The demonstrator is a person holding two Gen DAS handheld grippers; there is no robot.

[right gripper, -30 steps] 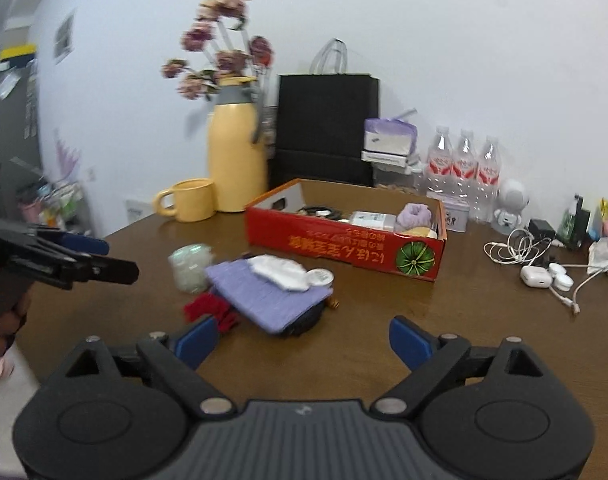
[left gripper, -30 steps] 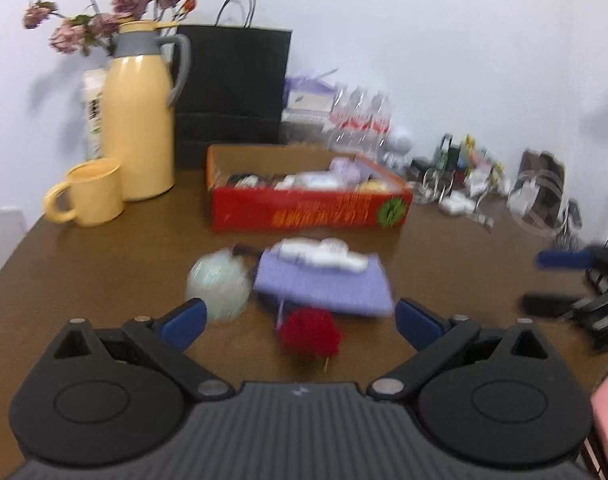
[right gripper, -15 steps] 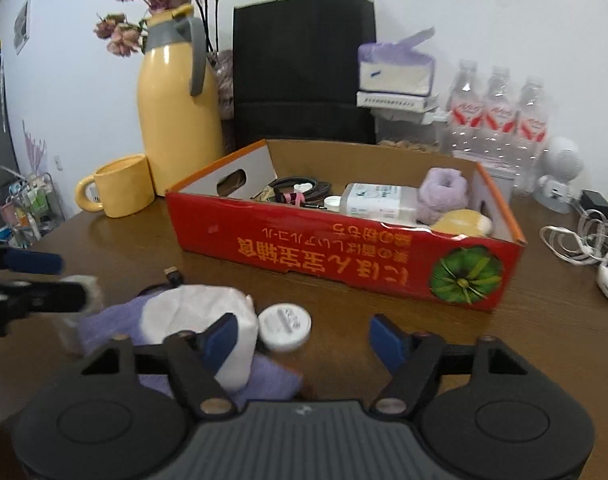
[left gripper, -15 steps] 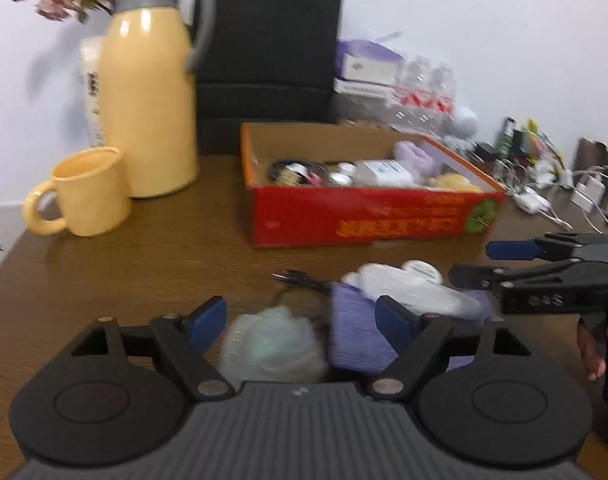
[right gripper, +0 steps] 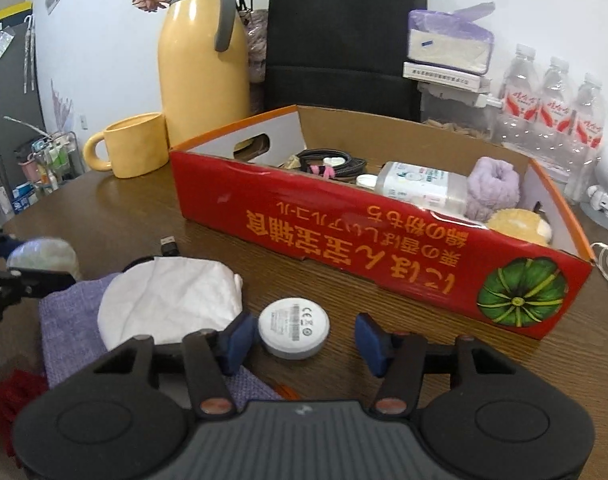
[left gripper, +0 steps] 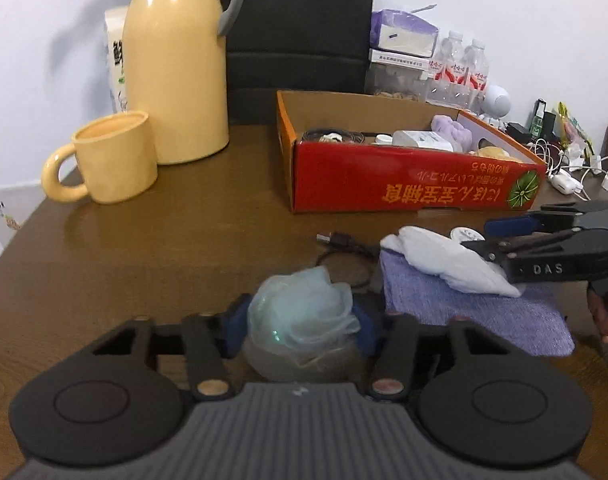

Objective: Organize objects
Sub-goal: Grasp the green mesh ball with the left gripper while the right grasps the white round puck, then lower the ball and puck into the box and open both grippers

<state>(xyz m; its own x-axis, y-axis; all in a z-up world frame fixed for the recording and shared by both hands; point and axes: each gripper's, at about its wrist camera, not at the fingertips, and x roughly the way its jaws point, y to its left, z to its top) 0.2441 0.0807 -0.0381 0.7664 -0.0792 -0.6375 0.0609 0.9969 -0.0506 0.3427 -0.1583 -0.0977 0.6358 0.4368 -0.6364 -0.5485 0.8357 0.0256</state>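
Two grippers working: the left gripper (left gripper: 299,330) squeezes a pale mesh puff (left gripper: 304,312) between its fingers, soft, light, best pinched mid-body; the right gripper (right gripper: 304,338) stands open around a white disc (right gripper: 293,332) nearer its left finger, hard, slick-edged, box (right gripper: 376,248) beyond

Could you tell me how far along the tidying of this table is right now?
Partly done: a bottle, cable coil and purple scrunchie already lie in the red box. The left gripper is closed on the mesh ball; the open right gripper straddles the white disc. The purple cloth and white cloth remain.
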